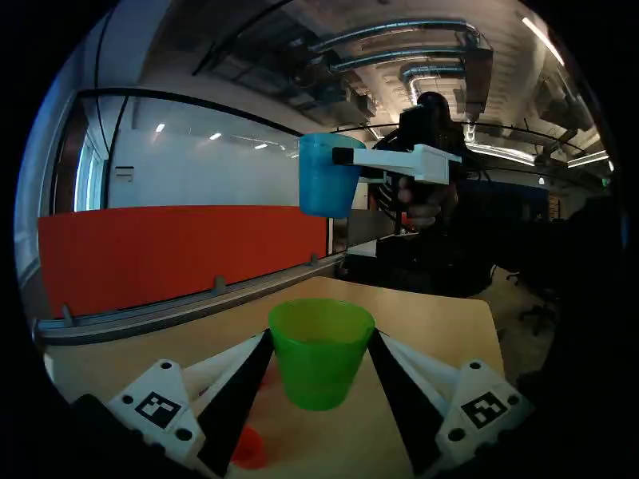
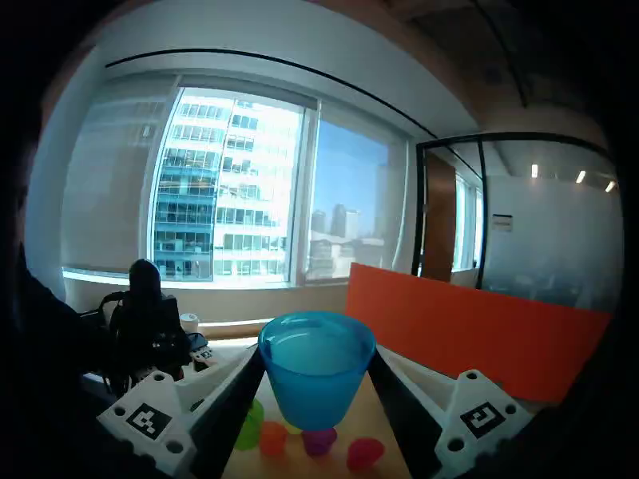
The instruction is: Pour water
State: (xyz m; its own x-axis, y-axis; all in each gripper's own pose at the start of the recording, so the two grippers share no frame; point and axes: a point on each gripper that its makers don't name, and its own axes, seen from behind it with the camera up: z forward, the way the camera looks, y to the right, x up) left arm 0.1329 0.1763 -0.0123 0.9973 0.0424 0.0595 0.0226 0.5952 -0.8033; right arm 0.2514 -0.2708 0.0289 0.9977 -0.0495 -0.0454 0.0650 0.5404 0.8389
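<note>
Left gripper view: the left gripper [image 1: 321, 342] clamps one green cup [image 1: 321, 367] between both fingers over the wooden table [image 1: 431, 319]. One reddish cup [image 1: 249, 447] sits below. Farther off, the right gripper [image 1: 335, 158] holds one blue cup [image 1: 323, 184] upright, higher than the green cup.

Right gripper view: both fingers press the blue cup, which holds water. Four small cups stand on the table beneath it: lime cup [image 2: 252, 427], orange cup [image 2: 273, 437], purple cup [image 2: 319, 441], pink cup [image 2: 364, 453].

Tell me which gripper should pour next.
Right. The right gripper holds the blue cup, which appears to hold water, raised high; the left gripper holds the green cup upright, low over the table, as receiver.
</note>
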